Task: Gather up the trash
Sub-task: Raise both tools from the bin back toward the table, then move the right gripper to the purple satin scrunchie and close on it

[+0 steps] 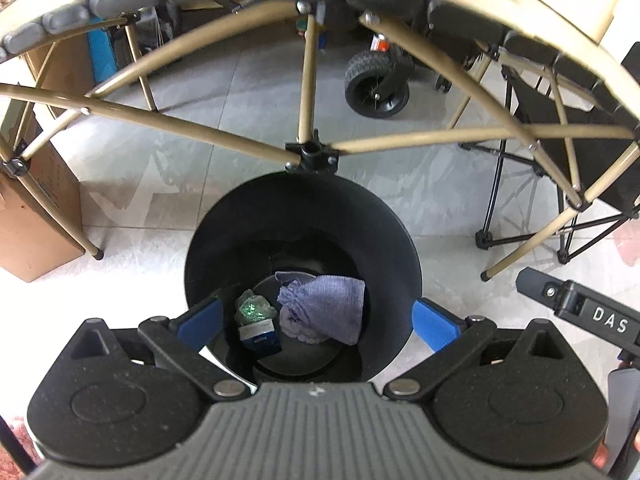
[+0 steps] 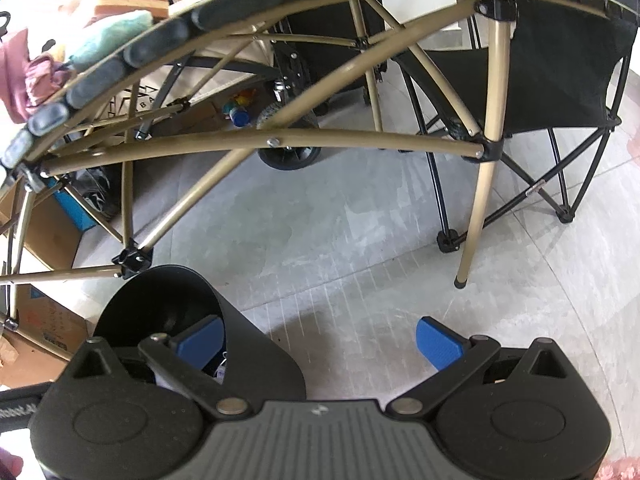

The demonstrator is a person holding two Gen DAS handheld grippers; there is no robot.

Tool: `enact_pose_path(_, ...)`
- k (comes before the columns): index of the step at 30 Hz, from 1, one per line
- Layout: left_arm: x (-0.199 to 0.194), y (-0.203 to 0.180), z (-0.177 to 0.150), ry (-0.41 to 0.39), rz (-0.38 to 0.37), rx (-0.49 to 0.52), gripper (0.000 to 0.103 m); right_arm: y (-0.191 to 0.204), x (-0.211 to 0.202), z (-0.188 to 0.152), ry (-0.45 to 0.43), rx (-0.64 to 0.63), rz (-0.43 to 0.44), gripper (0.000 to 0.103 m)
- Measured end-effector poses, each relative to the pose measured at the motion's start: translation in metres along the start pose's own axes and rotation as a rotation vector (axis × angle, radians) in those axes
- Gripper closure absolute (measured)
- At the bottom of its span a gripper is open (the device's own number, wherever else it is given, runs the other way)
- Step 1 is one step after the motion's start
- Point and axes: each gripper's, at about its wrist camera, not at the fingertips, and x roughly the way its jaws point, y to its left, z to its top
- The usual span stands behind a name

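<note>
A black round trash bin [image 1: 224, 232] stands on the floor under the edge of a folding table. At its bottom lie a crumpled blue-grey cloth [image 1: 324, 308], a green crumpled wrapper [image 1: 254, 308] and a small blue box [image 1: 262, 340]. My left gripper [image 1: 316, 322] hangs open right over the bin's mouth, nothing between its blue pads [image 1: 434, 326]. In the right wrist view the bin [image 2: 256, 344] is at lower left. My right gripper [image 2: 320, 342] is open and empty, its left pad over the bin's rim, its right pad over bare floor.
Tan table legs and crossbars [image 1: 306, 80] span the space just beyond the bin. A black folding chair [image 2: 560, 60] stands at the right, a wheeled cart [image 1: 376, 84] behind, cardboard boxes [image 1: 36, 220] at the left. Cloths and sponges [image 2: 116, 28] lie on the tabletop.
</note>
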Motion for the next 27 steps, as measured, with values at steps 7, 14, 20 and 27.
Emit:
enact_pose_path(7,-0.032,0.008,-0.003,-0.082,-0.027,0.003,0.0,0.009,-0.02,0.0,-0.051,-0.033,0.019,0.0)
enact_pose_path(14,-0.074,0.015,-0.007,-0.197,-0.078,0.004,0.0,0.021,-0.052,-0.002,-0.119,-0.062,0.065,0.0)
enact_pose_path(20,-0.104,0.023,-0.009,-0.309,-0.09,-0.014,0.0,0.037,-0.087,-0.001,-0.213,-0.101,0.112,0.0)
enact_pose_path(27,-0.133,0.044,0.008,-0.402,-0.059,-0.085,0.0,0.059,-0.126,0.012,-0.364,-0.164,0.168,0.0)
